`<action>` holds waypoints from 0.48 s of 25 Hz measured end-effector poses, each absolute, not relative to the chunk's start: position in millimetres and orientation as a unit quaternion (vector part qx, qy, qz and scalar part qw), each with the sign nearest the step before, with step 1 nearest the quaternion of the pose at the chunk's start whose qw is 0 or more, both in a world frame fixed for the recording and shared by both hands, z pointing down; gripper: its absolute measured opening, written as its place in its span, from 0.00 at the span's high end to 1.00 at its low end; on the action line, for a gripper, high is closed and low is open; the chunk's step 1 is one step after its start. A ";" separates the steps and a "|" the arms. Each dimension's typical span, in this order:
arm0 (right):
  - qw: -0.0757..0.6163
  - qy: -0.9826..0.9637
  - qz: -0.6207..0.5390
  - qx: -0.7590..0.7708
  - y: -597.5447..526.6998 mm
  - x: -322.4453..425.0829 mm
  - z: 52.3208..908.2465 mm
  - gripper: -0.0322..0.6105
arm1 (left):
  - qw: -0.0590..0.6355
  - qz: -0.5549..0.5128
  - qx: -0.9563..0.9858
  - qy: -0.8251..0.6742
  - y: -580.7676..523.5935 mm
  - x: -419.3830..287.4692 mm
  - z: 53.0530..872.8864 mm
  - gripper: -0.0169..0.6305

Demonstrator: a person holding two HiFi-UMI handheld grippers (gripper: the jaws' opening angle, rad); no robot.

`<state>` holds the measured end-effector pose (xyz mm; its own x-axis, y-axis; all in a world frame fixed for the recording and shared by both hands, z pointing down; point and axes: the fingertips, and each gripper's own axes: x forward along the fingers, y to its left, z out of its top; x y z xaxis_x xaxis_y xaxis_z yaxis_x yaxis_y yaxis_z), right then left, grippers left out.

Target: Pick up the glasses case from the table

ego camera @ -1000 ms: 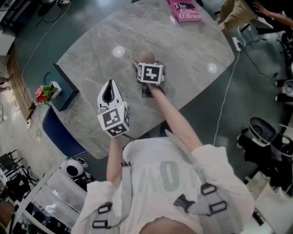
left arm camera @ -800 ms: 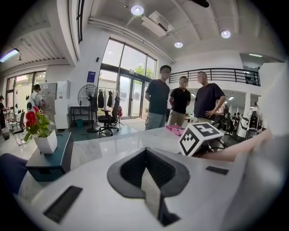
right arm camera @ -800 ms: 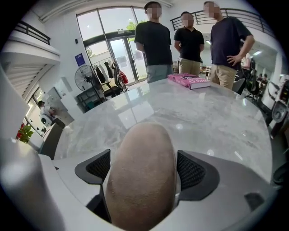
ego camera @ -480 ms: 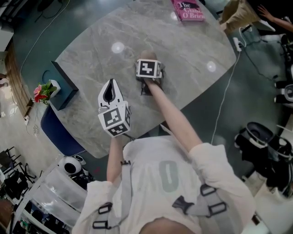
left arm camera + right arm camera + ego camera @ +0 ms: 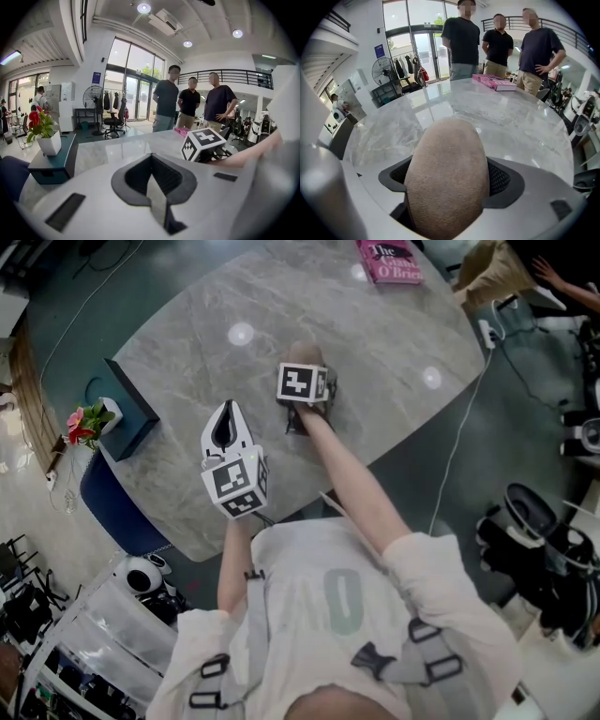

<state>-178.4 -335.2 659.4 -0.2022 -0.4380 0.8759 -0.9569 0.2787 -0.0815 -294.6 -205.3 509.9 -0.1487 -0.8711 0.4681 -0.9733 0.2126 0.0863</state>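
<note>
The tan, suede-like glasses case (image 5: pixel 446 178) fills the space between my right gripper's jaws, its rounded end pointing out over the marble table (image 5: pixel 511 122). In the head view the case (image 5: pixel 305 354) pokes out beyond the right gripper (image 5: pixel 306 369), near the table's middle; that gripper is shut on it. I cannot tell whether the case touches the tabletop. My left gripper (image 5: pixel 225 412) hovers nearer the table's front edge, left of the right arm, jaws closed together with nothing between them (image 5: pixel 152 187).
A pink book (image 5: pixel 387 261) lies at the table's far edge. Three people stand beyond it (image 5: pixel 499 42). A potted red flower (image 5: pixel 89 425) sits on a teal stand (image 5: pixel 131 418) at the left, a blue chair (image 5: pixel 117 507) below it. A power strip (image 5: pixel 485 329) lies on the floor.
The right gripper with the case has shifted slightly farther from me over the table and its marker cube has tilted. The left gripper has barely moved.
</note>
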 end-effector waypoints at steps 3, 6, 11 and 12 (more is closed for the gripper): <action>0.387 -0.701 0.334 0.498 -334.5 -175.8 657.1 0.28 | 0.213 0.118 0.617 -0.749 -205.4 -292.3 506.4 0.97; 0.388 -0.701 0.334 0.497 -334.1 -174.5 655.5 0.28 | 0.212 0.117 0.617 -0.749 -204.7 -292.1 503.4 0.97; 0.403 -0.706 0.331 0.479 -336.3 -172.1 654.9 0.31 | 0.208 0.114 0.616 -0.751 -206.8 -296.1 502.8 0.97; 0.406 -0.710 0.324 0.476 -337.7 -170.6 653.4 0.32 | 0.206 0.114 0.616 -0.752 -207.7 -296.2 502.1 0.97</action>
<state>-170.6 -337.7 653.4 -0.2165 -0.4125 0.8849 -0.9386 0.3373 -0.0724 -296.2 -207.7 502.1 -0.1558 -0.8791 0.4505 -0.9731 0.2148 0.0827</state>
